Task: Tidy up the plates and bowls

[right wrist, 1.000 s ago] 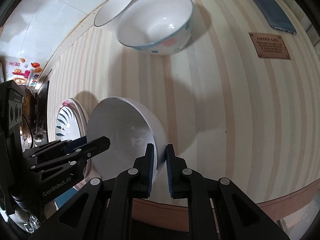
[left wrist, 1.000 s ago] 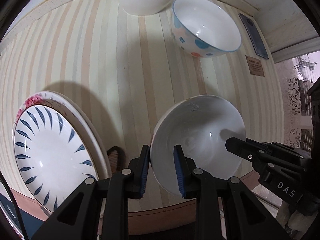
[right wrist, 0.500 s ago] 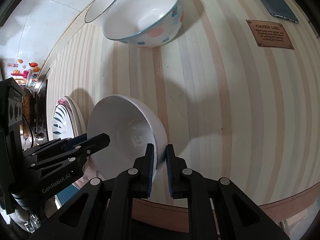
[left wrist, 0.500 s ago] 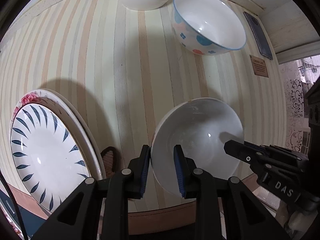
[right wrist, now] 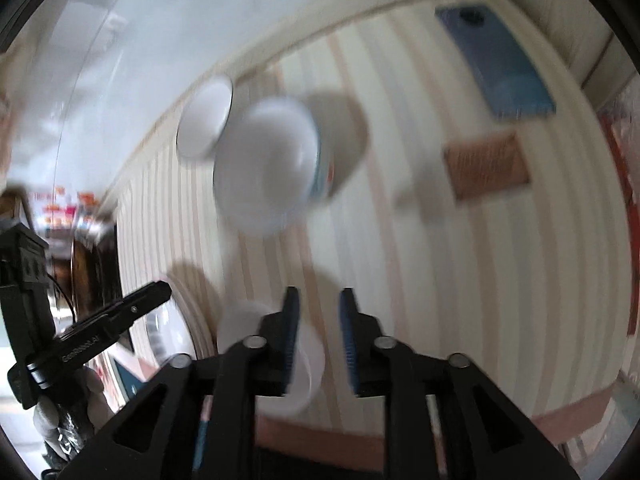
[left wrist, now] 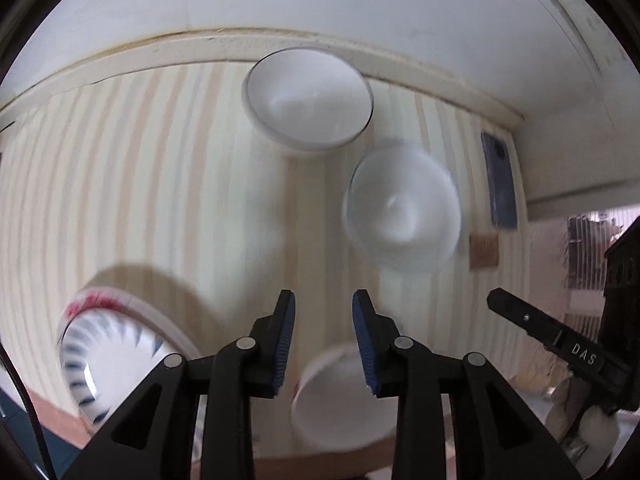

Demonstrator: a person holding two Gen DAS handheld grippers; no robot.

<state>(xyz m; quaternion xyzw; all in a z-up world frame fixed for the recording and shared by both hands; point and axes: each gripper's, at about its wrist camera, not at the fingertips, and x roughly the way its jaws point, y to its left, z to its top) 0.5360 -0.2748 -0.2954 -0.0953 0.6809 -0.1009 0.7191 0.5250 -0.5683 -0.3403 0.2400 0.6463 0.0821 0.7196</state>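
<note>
Striped cream-and-tan tabletop [left wrist: 168, 184] fills both views, white wall behind, and everything is smeared with motion blur. Left gripper [left wrist: 324, 340] first: its blue-padded fingers are spread apart and hold nothing now, where a second ago they sat either side of the plain white bowl's rim. Right gripper [right wrist: 319, 340] likewise stands parted and empty, after being pinched on the opposite edge of that same bowl. So both have let go!

That plain white ceramic bowl [left wrist: 340, 396] now sits low at the near edge of the tabletop, beneath and behind the fingertips in both views, apparently set down by itself. Just left of it lies the blue-leaf-patterned plate [left wrist: 100, 360], stacked on a larger plate with a red floral rim [left wrist: 92, 300].

Farther out, the white bowl with blue and pink dots [right wrist: 272, 168] stands mid-table, and beyond it the white bowl with a thin dark rim [left wrist: 308, 96] rests close to the wall. A blue phone [right wrist: 500, 68] and a brown plaque [right wrist: 486, 164] lie off to the right.

Both cameras now look out towards the far bowls, so my read is that this bowl is placed and one of those two is next for collecting.
</note>
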